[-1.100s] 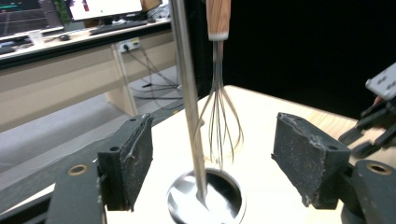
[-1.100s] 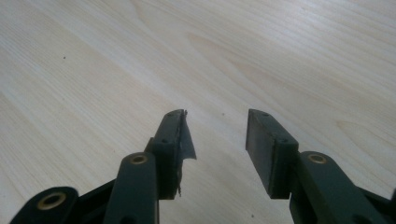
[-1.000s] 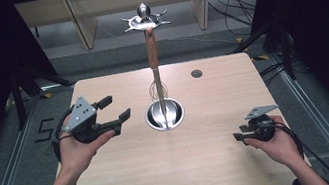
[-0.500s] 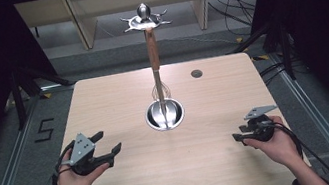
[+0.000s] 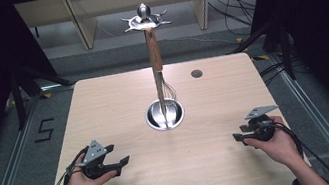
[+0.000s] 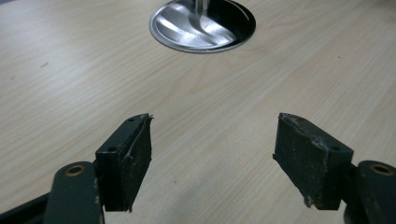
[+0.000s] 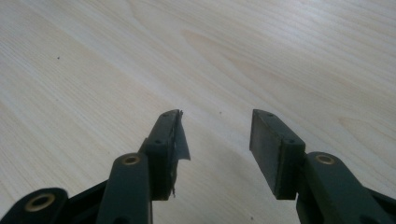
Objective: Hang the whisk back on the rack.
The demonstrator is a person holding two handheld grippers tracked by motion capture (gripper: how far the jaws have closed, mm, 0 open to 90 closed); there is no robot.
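Note:
A steel utensil stand [image 5: 146, 22] rises from a round shiny base [image 5: 164, 114] at the table's middle. A whisk with a wooden handle [image 5: 154, 48] hangs from its top hooks. My left gripper [image 5: 118, 154] is held low over the near left of the table, pointing right toward the base, jaws wide apart with nothing between them. In the left gripper view the left gripper [image 6: 212, 123] is open over bare wood, the base [image 6: 203, 23] ahead of it. My right gripper [image 5: 238, 136] sits at the near right, pointing left. The right gripper [image 7: 215, 116] is open and holds nothing.
The light wooden table [image 5: 103, 102] has a small dark round hole [image 5: 196, 73] at its far right. Dark curtains flank both sides, and wooden shelving legs [image 5: 79, 20] stand behind. Cables [image 5: 309, 154] trail from the right gripper past the table's near right corner.
My left gripper has come down and back from beside the stand's base to the near left of the table. The right gripper has stayed put.

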